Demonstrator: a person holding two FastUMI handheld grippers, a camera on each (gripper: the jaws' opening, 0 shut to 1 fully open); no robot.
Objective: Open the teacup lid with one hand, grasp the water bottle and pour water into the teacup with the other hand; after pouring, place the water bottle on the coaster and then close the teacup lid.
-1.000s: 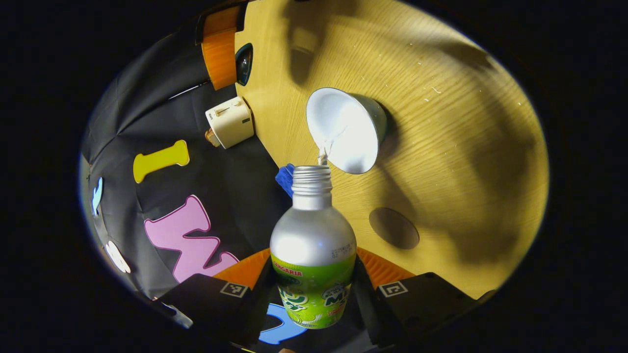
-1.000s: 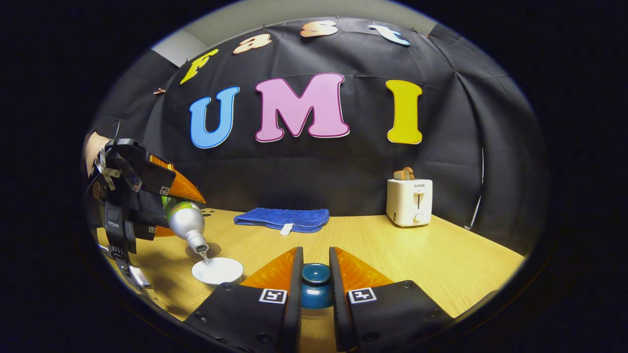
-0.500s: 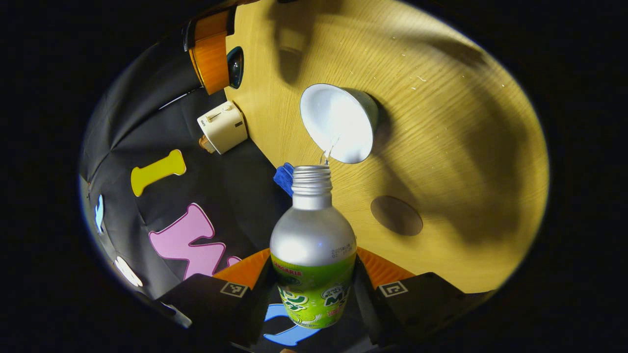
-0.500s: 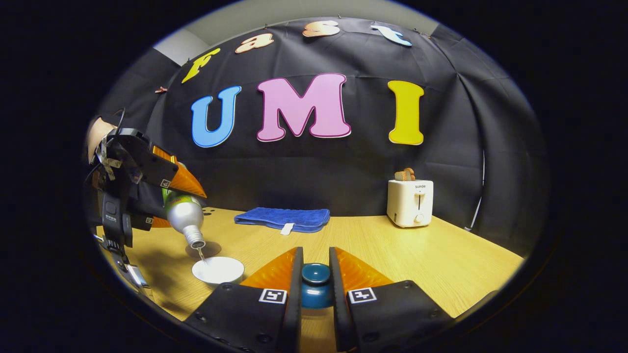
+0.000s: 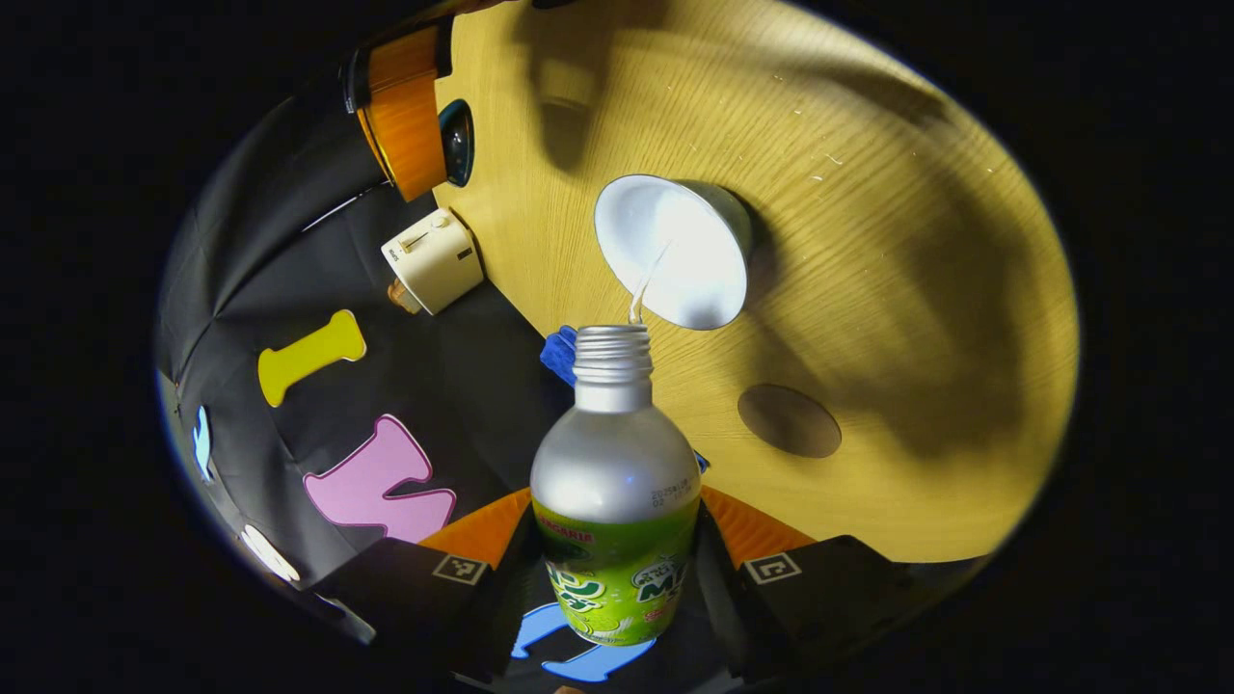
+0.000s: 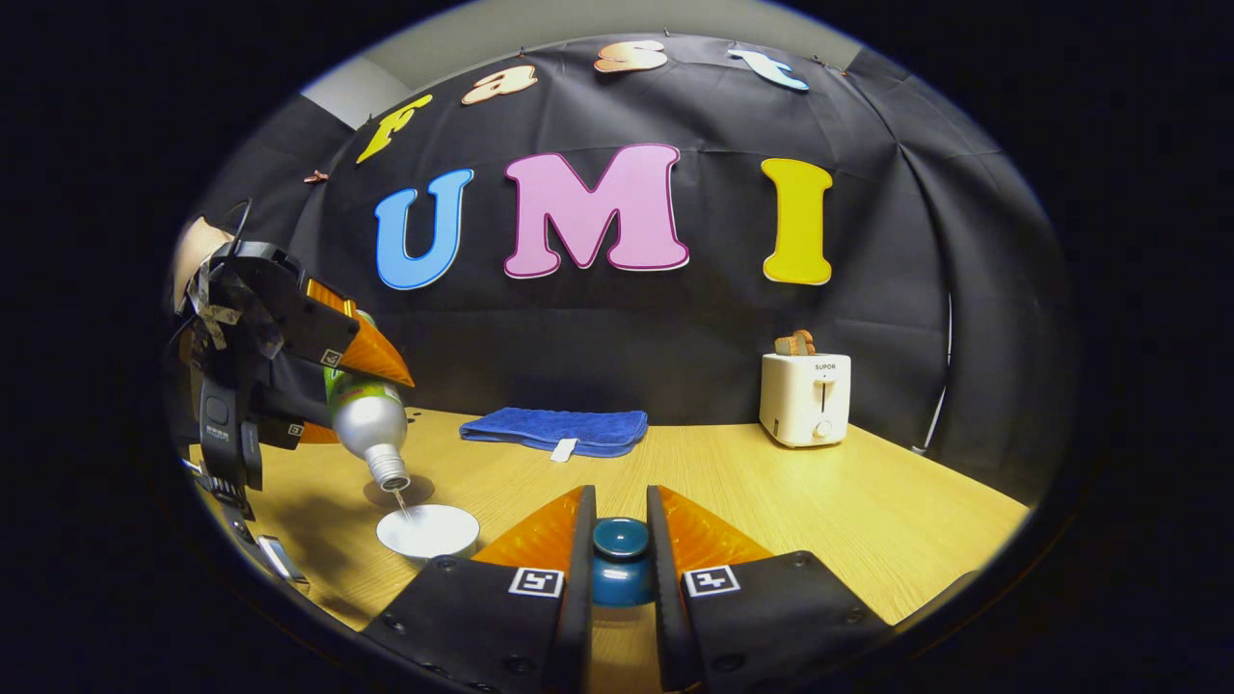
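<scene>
Left gripper (image 5: 617,578) fingers clamp water bottle (image 5: 615,501), tipped neck-down above white teacup (image 5: 675,251); thin stream falls into cup. Cup sits near counter (image 6: 771,482) front-left edge, round coaster (image 5: 789,421) just beside. Right gripper (image 6: 618,559) fingers pinch blue lid (image 6: 620,554), held above counter front edge. Toaster (image 6: 805,397), blue cloth (image 6: 559,429) at counter back edge.

We hold the teacup lid (image 6: 620,540) pinched between our right gripper (image 6: 620,578) fingers. Far left, the left gripper (image 6: 333,371) tilts the water bottle (image 6: 366,419), a thin stream falling into the white teacup (image 6: 428,531) beside the coaster (image 6: 398,492).
</scene>
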